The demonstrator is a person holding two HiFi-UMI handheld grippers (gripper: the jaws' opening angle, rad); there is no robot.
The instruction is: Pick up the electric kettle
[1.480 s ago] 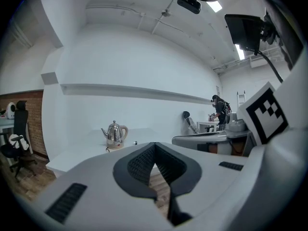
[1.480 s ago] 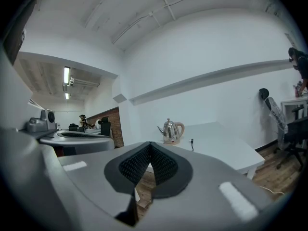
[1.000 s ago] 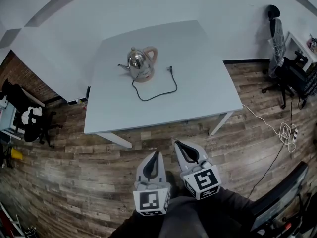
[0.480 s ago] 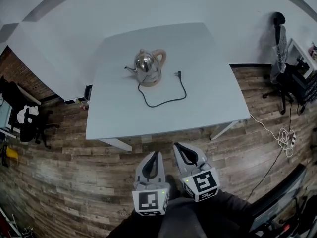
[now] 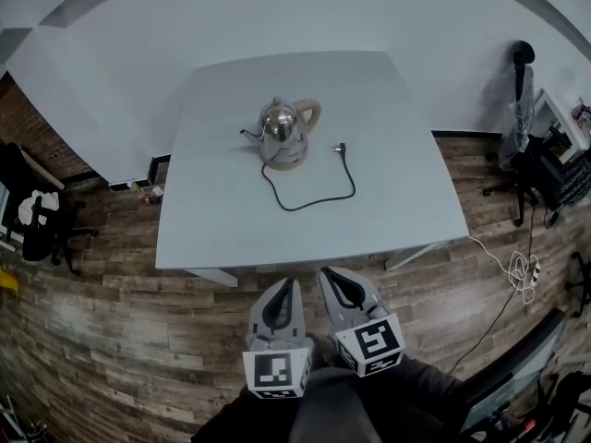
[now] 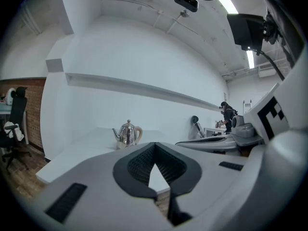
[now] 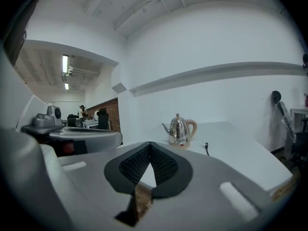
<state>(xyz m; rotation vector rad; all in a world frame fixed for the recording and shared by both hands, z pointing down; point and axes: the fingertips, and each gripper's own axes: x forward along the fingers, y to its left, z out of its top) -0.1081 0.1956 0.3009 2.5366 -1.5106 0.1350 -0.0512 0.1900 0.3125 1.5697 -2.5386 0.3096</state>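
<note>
A shiny steel electric kettle (image 5: 284, 129) with a beige handle and base stands on the white table (image 5: 212, 220), spout to the left. Its black cord (image 5: 314, 187) loops toward the front, plug lying beside the kettle. The kettle also shows far ahead in the left gripper view (image 6: 128, 133) and the right gripper view (image 7: 180, 131). My left gripper (image 5: 287, 286) and right gripper (image 5: 329, 273) hang side by side over the wooden floor, just short of the table's front edge. Both are shut and hold nothing.
Wood-plank floor (image 5: 111, 340) surrounds the table. A black office chair (image 5: 46, 220) stands at the left and another chair with a desk (image 5: 526, 146) at the right. A white cable and power strip (image 5: 522, 266) lie on the floor at the right.
Both grippers and the head have come closer to the table; the kettle sits lower and nearer in the head view. The jaws stayed shut.
</note>
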